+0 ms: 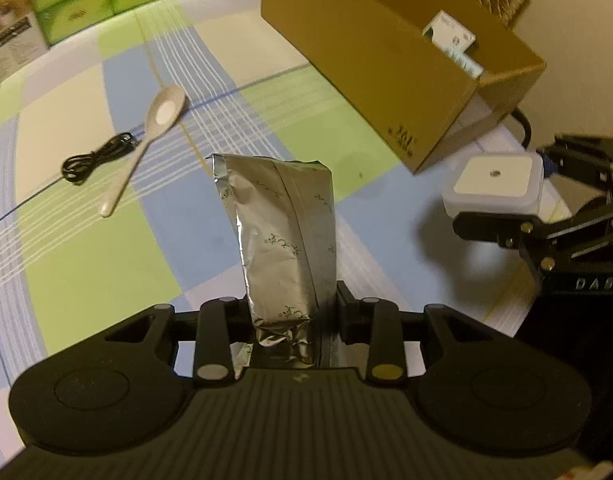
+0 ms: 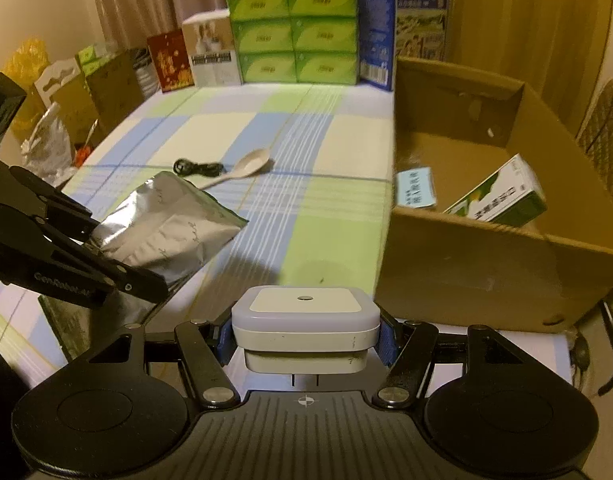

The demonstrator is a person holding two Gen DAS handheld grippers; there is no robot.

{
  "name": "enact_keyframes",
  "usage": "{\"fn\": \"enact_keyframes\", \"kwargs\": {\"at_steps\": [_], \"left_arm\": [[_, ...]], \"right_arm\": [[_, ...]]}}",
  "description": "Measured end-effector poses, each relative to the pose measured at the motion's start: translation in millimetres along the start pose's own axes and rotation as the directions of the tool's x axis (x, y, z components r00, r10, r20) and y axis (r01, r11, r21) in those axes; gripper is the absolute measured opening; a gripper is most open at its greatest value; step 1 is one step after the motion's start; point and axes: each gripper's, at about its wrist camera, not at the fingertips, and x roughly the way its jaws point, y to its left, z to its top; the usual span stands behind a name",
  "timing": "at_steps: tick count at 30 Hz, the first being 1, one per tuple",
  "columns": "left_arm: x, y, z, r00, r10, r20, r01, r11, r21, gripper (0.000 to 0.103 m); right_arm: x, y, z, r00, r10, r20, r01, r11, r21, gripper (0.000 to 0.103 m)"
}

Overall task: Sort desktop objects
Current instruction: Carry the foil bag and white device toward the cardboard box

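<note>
My left gripper (image 1: 292,316) is shut on a silver foil pouch (image 1: 282,236) and holds it up above the checked tablecloth; the pouch also shows in the right wrist view (image 2: 166,228). My right gripper (image 2: 304,338) is shut on a white square plug-in night light (image 2: 304,320), held above the table near the cardboard box (image 2: 486,264); the light also shows in the left wrist view (image 1: 494,188). A white spoon (image 1: 146,140) and a coiled black cable (image 1: 98,158) lie on the cloth. The box holds a green-white carton (image 2: 502,196) and a blue card (image 2: 414,188).
Stacked green tissue packs (image 2: 294,36), a blue milk carton (image 2: 402,24) and other boxes line the table's far edge. Bags and packages (image 2: 50,144) stand off the table's left side. The open box (image 1: 386,64) takes the table's right part.
</note>
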Motion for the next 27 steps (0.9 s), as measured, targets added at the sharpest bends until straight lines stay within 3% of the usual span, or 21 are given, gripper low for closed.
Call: {"fn": "enact_keyframes", "kwargs": {"at_steps": [13, 27], "left_arm": [[-57, -34, 9, 0.988, -0.076, 0.136, 0.093, 0.987, -0.13, 0.03], [-77, -82, 41, 0.97, -0.142, 0.198, 0.163, 0.982, -0.094, 0.03]], "right_arm": [[-55, -20, -1, 0.989, -0.06, 0.133, 0.051, 0.996, 0.071, 0.062], [-92, -65, 3, 0.969, -0.14, 0.205, 0.109, 0.982, 0.153, 0.062]]}}
